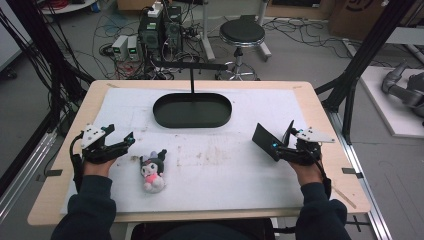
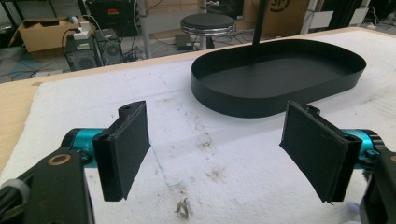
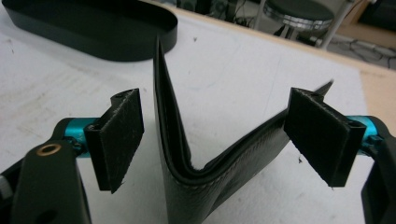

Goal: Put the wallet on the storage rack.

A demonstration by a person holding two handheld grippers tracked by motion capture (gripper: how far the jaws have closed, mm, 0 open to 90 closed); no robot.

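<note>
A black leather wallet [image 3: 196, 186] stands on its fold on the white mat, spread in a V between the jaws of my right gripper [image 3: 219, 140]. That gripper is open, and the wallet's right flap reaches up towards its right pad [image 3: 320, 135]. In the high view the wallet [image 1: 264, 141] is at the right, just left of the right gripper [image 1: 283, 136]. My left gripper [image 1: 121, 133] hovers at the left, open with nothing between its pads [image 2: 126, 149]. A small plush toy [image 1: 153, 171] with a black hood and pink body lies just right of it.
A black oval tray [image 1: 192, 123] with a thin upright post [image 1: 192, 80] sits at the back centre of the mat, ahead of the left gripper [image 2: 215, 154] as the tray [image 2: 275, 100]. Beyond the table are a stool [image 1: 242, 33], computers [image 1: 160, 30] and cables.
</note>
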